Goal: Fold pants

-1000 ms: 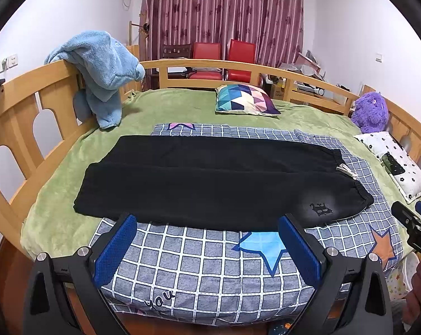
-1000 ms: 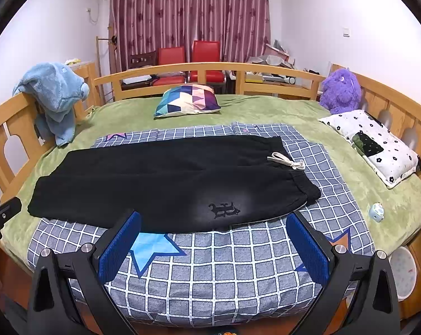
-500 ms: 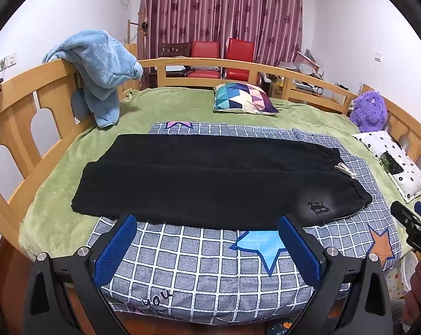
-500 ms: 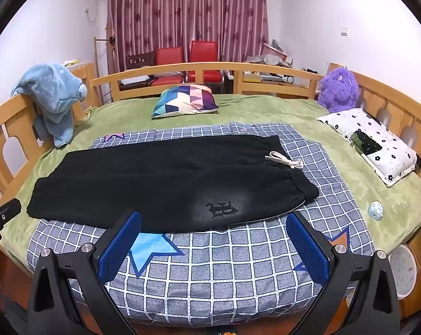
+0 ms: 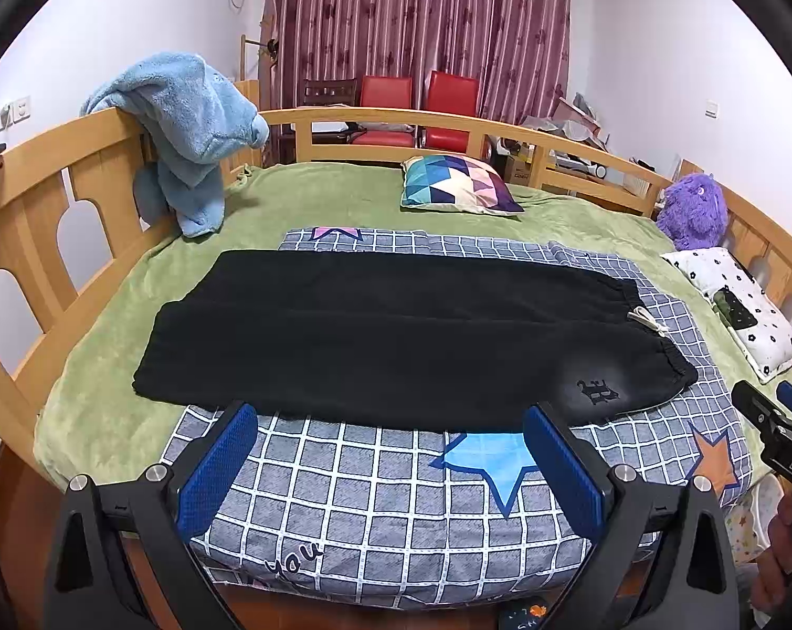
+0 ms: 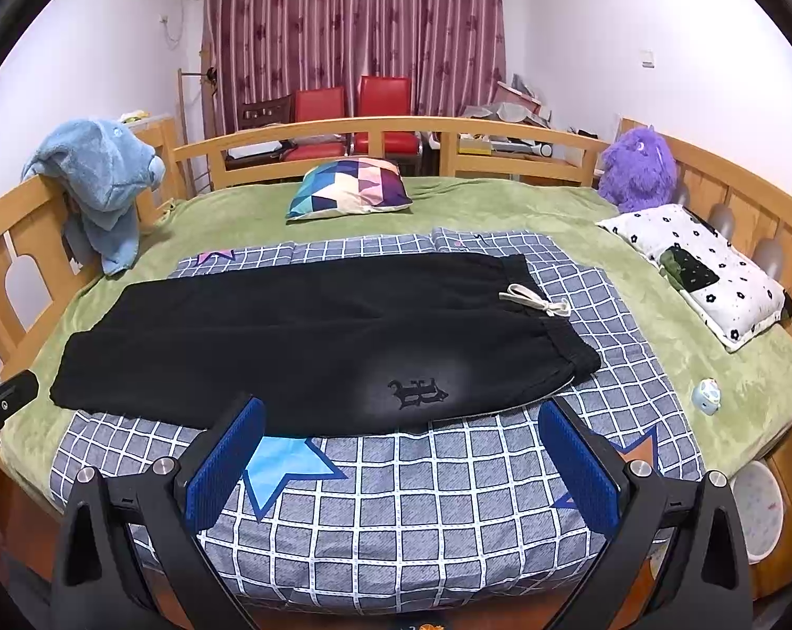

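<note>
Black pants (image 5: 396,336) (image 6: 312,341) lie flat across the bed on a grey checked blanket (image 5: 385,499) (image 6: 411,504), legs to the left, waistband with a white drawstring (image 6: 535,304) to the right. A small logo (image 6: 416,391) shows near the waist. My left gripper (image 5: 390,467) hovers open before the near edge of the pants, nothing between its blue pads. My right gripper (image 6: 403,470) is open too, in front of the waist end, holding nothing. The right gripper's tip (image 5: 773,430) shows at the right edge of the left wrist view.
A green bedspread (image 5: 107,346) covers the bed inside a wooden rail (image 5: 39,178). A blue towel (image 5: 186,126) hangs on the rail at left. A colourful pillow (image 5: 458,184), a purple plush toy (image 6: 637,168), a flowered pillow (image 6: 705,268) and a small round toy (image 6: 706,396) lie further back and right.
Both grippers have shifted slightly, so the pants sit a little higher and further left in each view. Nothing has been taken hold of.
</note>
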